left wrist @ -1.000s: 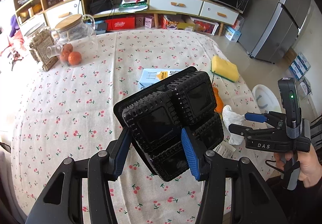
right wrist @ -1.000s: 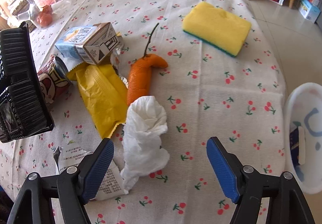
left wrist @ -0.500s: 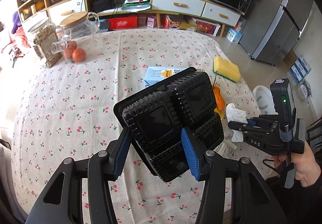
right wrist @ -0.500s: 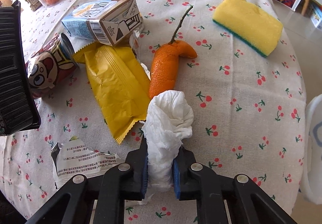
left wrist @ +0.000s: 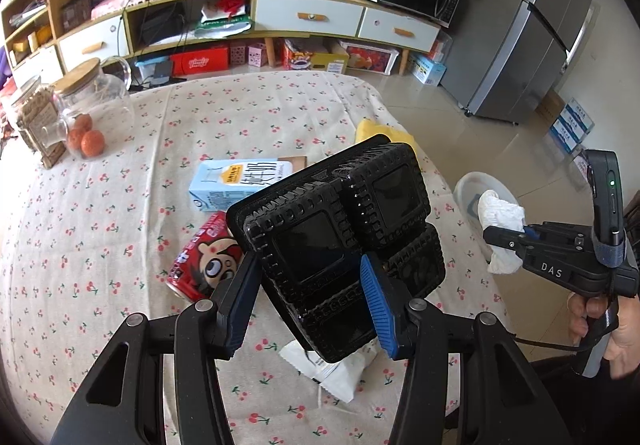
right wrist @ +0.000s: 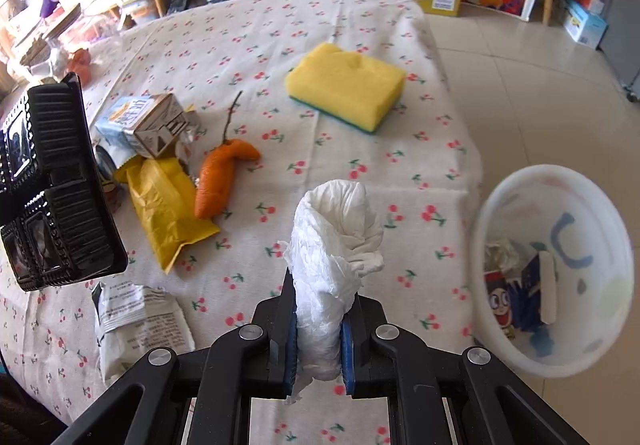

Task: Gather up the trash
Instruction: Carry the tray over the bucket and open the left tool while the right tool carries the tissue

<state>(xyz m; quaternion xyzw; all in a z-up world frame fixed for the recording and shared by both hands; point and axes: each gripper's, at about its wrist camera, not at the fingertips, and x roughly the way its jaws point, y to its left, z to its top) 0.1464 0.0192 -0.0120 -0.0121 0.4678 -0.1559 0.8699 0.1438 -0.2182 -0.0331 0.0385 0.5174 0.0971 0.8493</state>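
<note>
Two grippers are each loaded, but the coming move turns on the right one. The right gripper point(right wrist: 318, 355) is clenched on a crumpled white paper tissue point(right wrist: 334, 245), whose long axis runs straight out along the fingers, its twisted end pointing toward the far side of the table. The round white plastic trash bin point(right wrist: 496, 213) stands on the floor off the table's right edge, so it lies to the right of this gripper and lower, and partly beyond it; a red cartoon wrapper and other scraps already sit inside. The right hand is plainly the nearer one to it. By my reading, the tissue needs carrying rightward over the rim before release.

The left gripper point(left wrist: 310, 299) is closed on a black ribbed plastic food tray point(left wrist: 340, 241), held tilted above the cherry-print tablecloth point(left wrist: 120, 237), well left of the bin.
</note>
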